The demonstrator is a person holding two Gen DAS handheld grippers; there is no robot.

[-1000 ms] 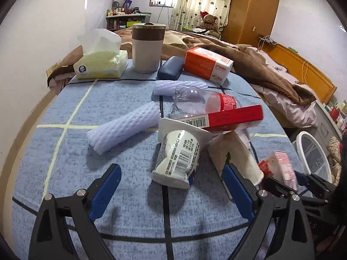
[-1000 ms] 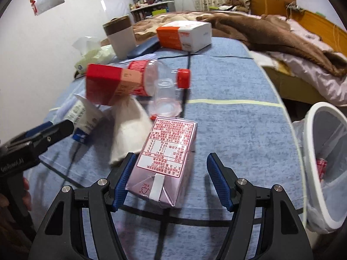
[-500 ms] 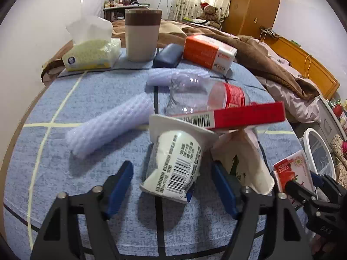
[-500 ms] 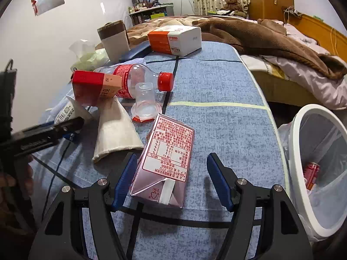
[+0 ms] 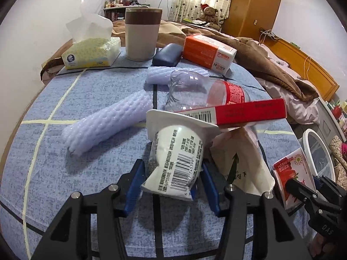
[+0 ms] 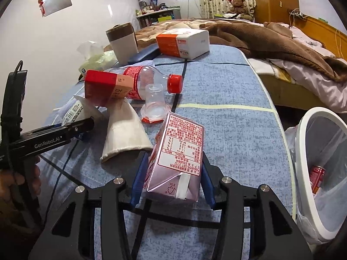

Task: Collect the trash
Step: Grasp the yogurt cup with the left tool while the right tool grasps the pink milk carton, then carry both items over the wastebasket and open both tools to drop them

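Partly hidden behind closed jaws: yogurt cup (image 5: 175, 164) in left gripper (image 5: 172, 186), juice carton (image 6: 177, 162) in right gripper (image 6: 173, 179).

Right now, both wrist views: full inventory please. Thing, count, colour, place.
Yogurt cup: 1, white, barcoded, on its side between the left gripper's fingers.
Drink carton: 1, pink-red, in the right gripper.
Flat box: 1, red, resting on the cup and bottle.
Plastic bottle: 1, clear, red cap, lying down.
Paper cup: 1, white, flattened, mid-table.
Small clear cup: 1, by the bottle.
Foam sleeves: 2, white, left side.
Tissue pack: 1, yellow, far left.
Tumbler: 1, beige-brown, far edge.
Case: 1, navy.
Carton box: 1, orange-white.
Bin: 1, white, lined, red can inside.
Left gripper: black-blue.
Right gripper: black-blue.
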